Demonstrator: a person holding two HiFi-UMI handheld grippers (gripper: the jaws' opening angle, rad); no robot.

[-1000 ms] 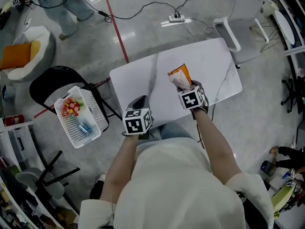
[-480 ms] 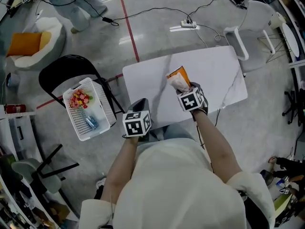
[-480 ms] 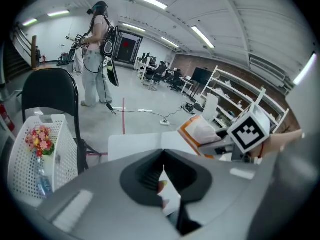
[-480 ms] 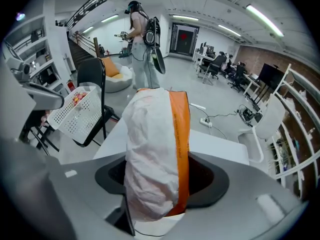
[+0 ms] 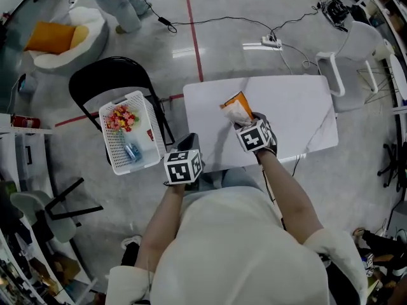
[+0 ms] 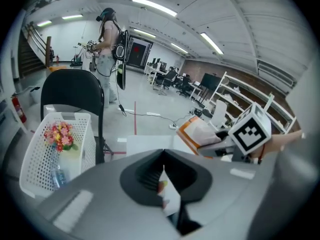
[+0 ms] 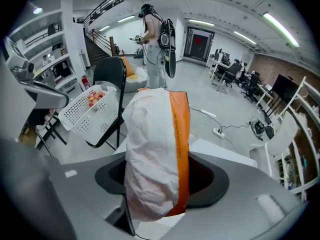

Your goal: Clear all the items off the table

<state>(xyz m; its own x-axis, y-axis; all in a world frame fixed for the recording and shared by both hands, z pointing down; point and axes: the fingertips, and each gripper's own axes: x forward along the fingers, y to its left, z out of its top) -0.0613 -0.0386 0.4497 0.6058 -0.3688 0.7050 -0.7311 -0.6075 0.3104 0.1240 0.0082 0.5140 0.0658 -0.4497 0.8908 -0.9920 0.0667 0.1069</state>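
Right hand-held gripper (image 5: 245, 118) was clenched on an orange-and-white snack bag (image 5: 236, 106), which stood upright in its jaws over the near-left part of the white tabletop (image 5: 299, 107). Left hand-held gripper (image 5: 189, 140) had its jaws together with nothing in them, at the tabletop's near-left corner. A white basket (image 5: 137, 165) sat on a black folding chair (image 5: 95, 81) near the tabletop's left edge, a narrow strip of floor between them. It held flowers (image 5: 122, 116) and a bottle (image 5: 131, 151). A white chair (image 5: 356, 49) stood at the far-right corner.
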